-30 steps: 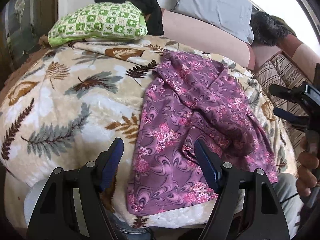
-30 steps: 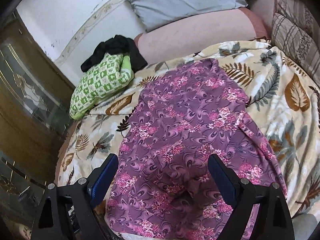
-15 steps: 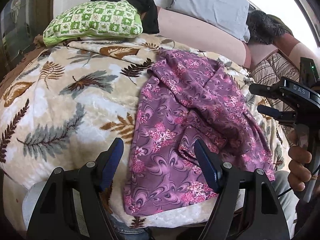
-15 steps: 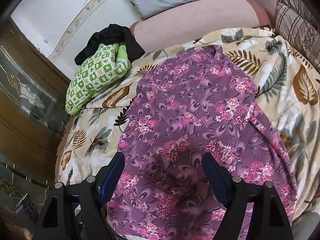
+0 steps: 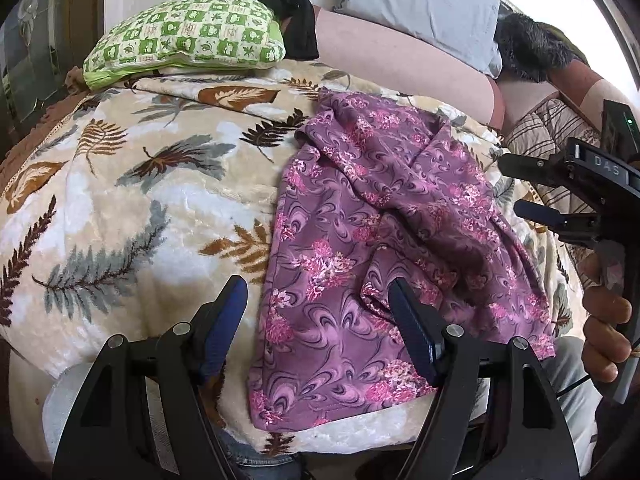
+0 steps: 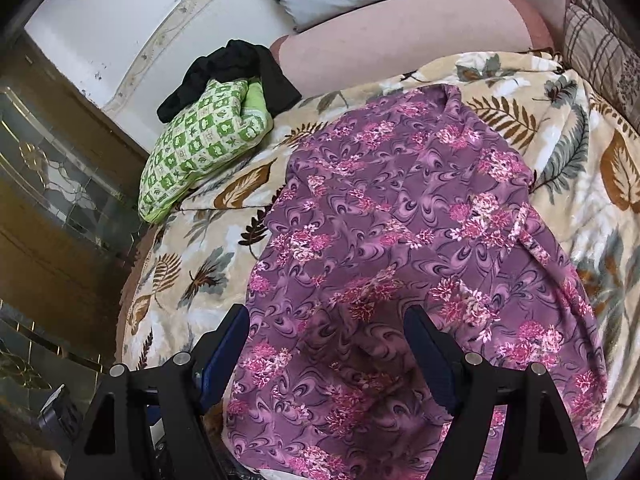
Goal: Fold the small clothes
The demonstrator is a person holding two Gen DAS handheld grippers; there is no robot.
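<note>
A purple floral garment lies loosely spread and rumpled on a leaf-print blanket; it also shows in the right wrist view. My left gripper is open and empty, hovering over the garment's near left edge. My right gripper is open and empty above the garment's near part. It also appears at the right edge of the left wrist view, held in a hand, beside the garment's right side.
A green checked pillow with a black cloth behind it lies at the far left of the bed. A grey pillow and a striped cushion stand at the back. A wooden glass-panel cabinet stands left.
Both grippers have moved a little forward and down toward the garment. The right gripper has come further into the left wrist view. The garment has not moved.
</note>
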